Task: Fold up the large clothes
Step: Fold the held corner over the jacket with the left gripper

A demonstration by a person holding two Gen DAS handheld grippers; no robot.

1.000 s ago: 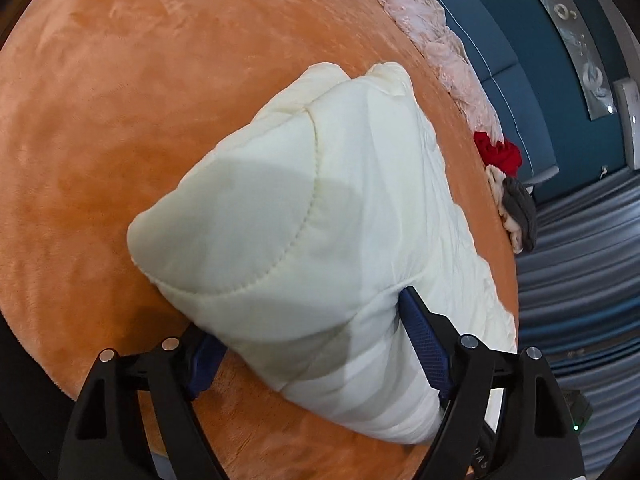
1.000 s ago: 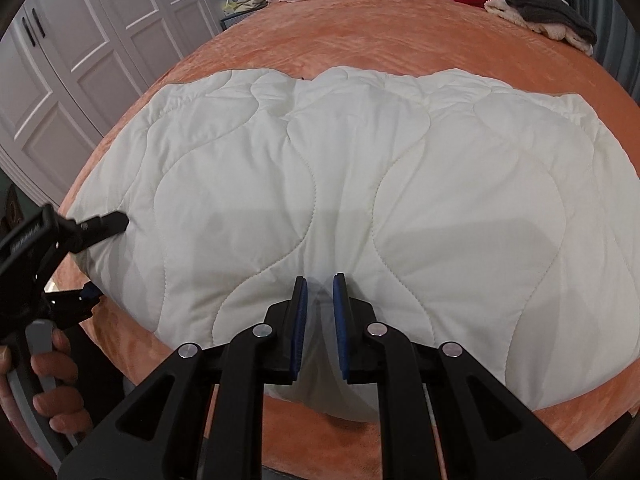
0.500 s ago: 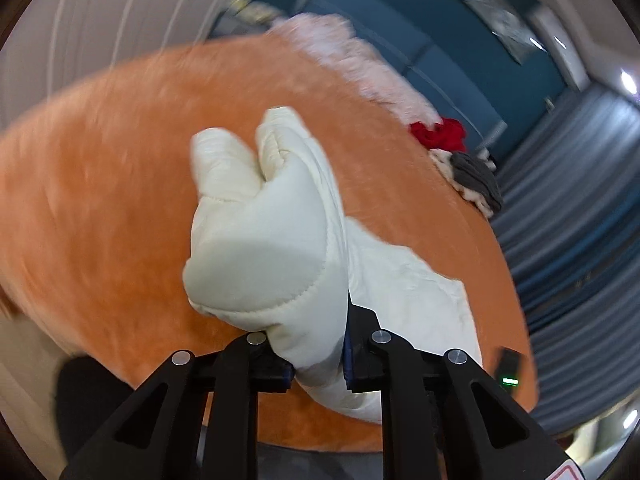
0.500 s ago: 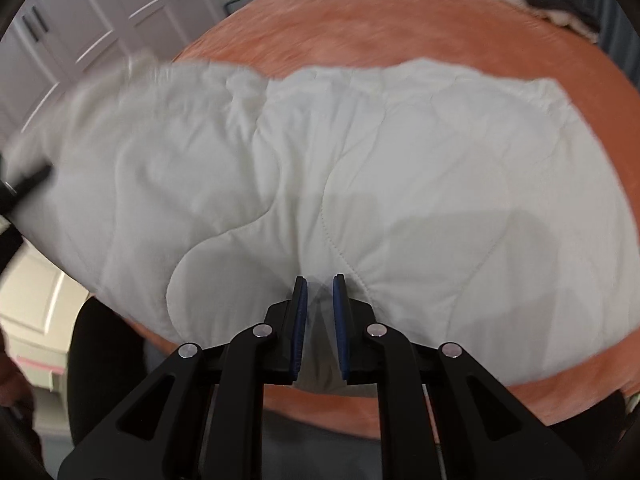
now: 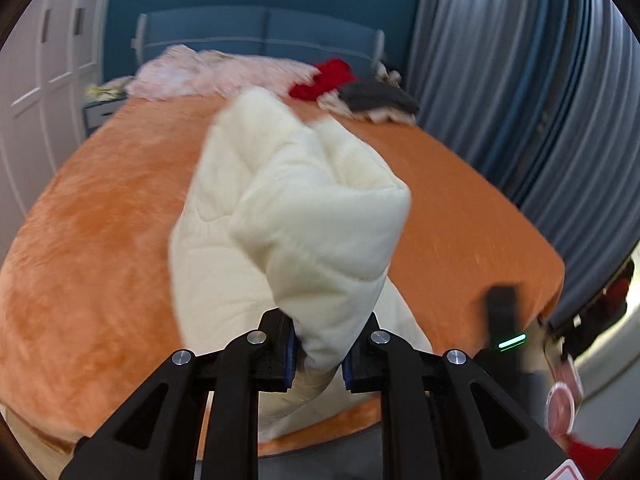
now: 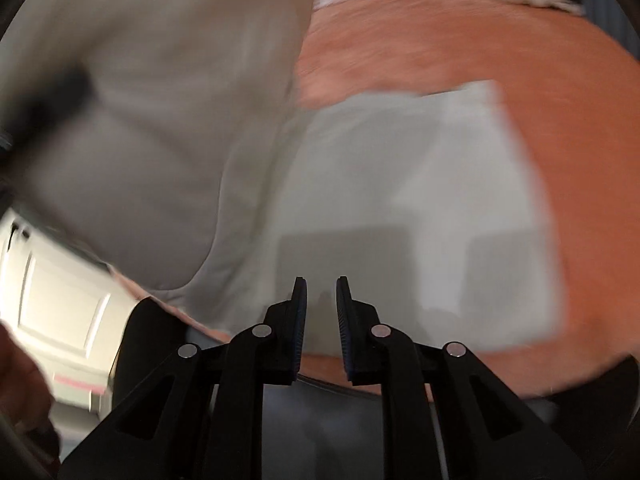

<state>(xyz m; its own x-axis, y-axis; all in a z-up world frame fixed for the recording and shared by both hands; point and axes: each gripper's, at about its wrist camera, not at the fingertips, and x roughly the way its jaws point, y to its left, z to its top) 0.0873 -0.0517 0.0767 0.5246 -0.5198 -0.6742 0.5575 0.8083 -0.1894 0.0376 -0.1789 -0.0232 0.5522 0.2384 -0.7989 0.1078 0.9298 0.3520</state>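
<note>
A cream quilted garment (image 5: 304, 216) lies on the orange bed (image 5: 100, 216). My left gripper (image 5: 318, 354) is shut on a bunched corner of it and holds that corner up above the bed. In the right wrist view the garment (image 6: 400, 200) is blurred; its left part is lifted and folding over toward the right. My right gripper (image 6: 320, 320) is at the garment's near edge with a narrow gap between its jaws; I cannot tell whether cloth is pinched. The right gripper also shows in the left wrist view (image 5: 504, 320), at the bed's right edge.
A pink blanket (image 5: 216, 72), a red garment (image 5: 326, 78) and a grey one (image 5: 376, 96) are piled at the bed's far end by the blue headboard (image 5: 260, 32). Grey curtains (image 5: 520, 80) hang on the right, white wardrobe doors (image 5: 36, 80) on the left.
My left gripper closed on the garment's corner, lifted it and swung it rightward, turning to face the headboard. The garment's left half rose off the bed. The right gripper stayed at the near edge.
</note>
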